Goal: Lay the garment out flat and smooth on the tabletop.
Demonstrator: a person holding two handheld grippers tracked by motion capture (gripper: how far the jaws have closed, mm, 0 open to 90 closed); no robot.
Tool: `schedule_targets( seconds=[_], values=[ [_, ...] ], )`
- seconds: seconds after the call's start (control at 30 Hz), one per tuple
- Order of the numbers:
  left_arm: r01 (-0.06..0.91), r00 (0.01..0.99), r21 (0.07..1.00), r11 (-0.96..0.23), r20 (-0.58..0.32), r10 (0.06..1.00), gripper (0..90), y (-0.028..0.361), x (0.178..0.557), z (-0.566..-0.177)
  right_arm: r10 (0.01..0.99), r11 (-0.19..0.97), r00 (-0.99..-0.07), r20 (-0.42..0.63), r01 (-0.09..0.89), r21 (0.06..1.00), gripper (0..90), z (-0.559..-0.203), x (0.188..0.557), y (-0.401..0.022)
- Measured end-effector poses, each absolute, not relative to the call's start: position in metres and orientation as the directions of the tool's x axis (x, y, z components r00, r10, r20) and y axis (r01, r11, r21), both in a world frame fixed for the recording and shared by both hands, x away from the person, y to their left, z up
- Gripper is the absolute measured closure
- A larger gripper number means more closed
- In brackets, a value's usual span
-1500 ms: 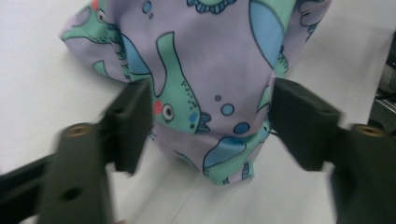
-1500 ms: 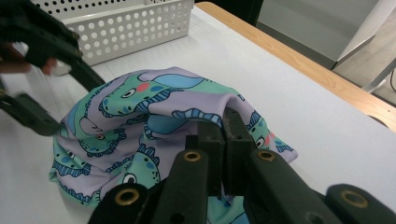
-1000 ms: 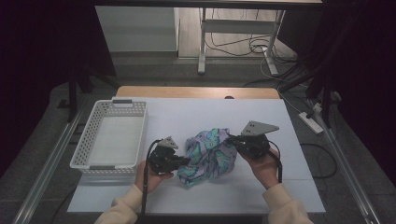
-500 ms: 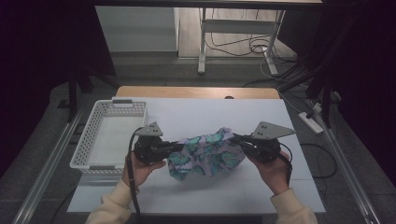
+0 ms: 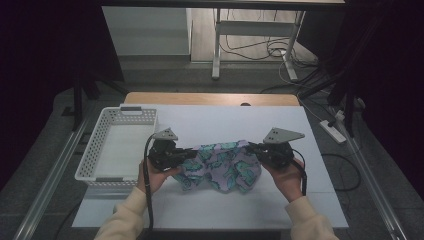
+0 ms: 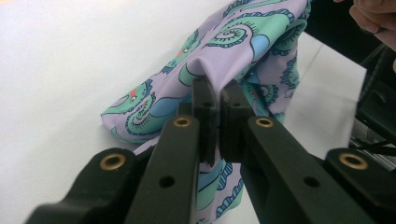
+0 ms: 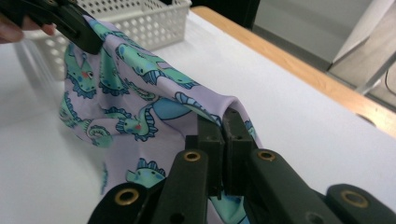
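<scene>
My left claw pinches one end of the cloth tight. My right claw pinches the other end. The cloth hangs between them over the table.

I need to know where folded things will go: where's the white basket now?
In the high view the white basket sits at the table's left edge, just left of the left gripper.

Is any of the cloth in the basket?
No, the cloth hangs stretched between the two grippers over the table, to the right of the basket.
</scene>
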State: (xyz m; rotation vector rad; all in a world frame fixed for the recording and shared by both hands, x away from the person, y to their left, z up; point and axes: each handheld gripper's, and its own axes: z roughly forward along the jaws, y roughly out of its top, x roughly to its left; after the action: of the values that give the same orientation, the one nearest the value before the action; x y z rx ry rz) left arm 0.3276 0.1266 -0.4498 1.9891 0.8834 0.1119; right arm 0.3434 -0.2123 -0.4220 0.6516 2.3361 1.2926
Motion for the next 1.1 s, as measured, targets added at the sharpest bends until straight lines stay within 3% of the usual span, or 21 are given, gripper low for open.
schedule_targets(
  seconds=[0.27, 0.33, 0.4, 0.5, 0.63, 1.1],
  values=[
    [0.572, 0.707, 0.768, -0.289, -0.283, 0.649, 85.3, 0.12, 0.359, -0.455, 0.6, 0.505, -0.789, -0.134, 0.244, 0.828, 87.5, -0.43, 0.374, -0.21],
    [0.591, 0.689, 0.749, -0.299, -0.276, 0.67, 81.0, 0.117, 0.37, -0.458, 0.622, 0.508, -0.772, -0.129, 0.272, 0.817, 84.9, -0.433, 0.385, -0.211],
    [0.606, 0.673, 0.734, -0.307, -0.266, 0.69, 71.5, 0.115, 0.376, -0.46, 0.646, 0.505, -0.754, -0.117, 0.308, 0.806, 76.0, -0.438, 0.395, -0.214],
    [0.592, 0.679, 0.741, -0.318, -0.246, 0.691, 48.1, 0.114, 0.371, -0.456, 0.682, 0.461, -0.728, -0.066, 0.358, 0.812, 51.8, -0.442, 0.399, -0.217],
    [0.561, 0.684, 0.757, -0.335, -0.196, 0.702, 34.4, 0.115, 0.356, -0.446, 0.676, 0.424, -0.735, -0.048, 0.335, 0.842, 45.1, -0.438, 0.386, -0.223],
    [0.522, 0.732, 0.759, -0.39, -0.163, 0.661, 30.6, 0.122, 0.323, -0.447, 0.611, 0.421, -0.792, -0.027, 0.295, 0.858, 39.8, -0.444, 0.356, -0.225]
  ],
)
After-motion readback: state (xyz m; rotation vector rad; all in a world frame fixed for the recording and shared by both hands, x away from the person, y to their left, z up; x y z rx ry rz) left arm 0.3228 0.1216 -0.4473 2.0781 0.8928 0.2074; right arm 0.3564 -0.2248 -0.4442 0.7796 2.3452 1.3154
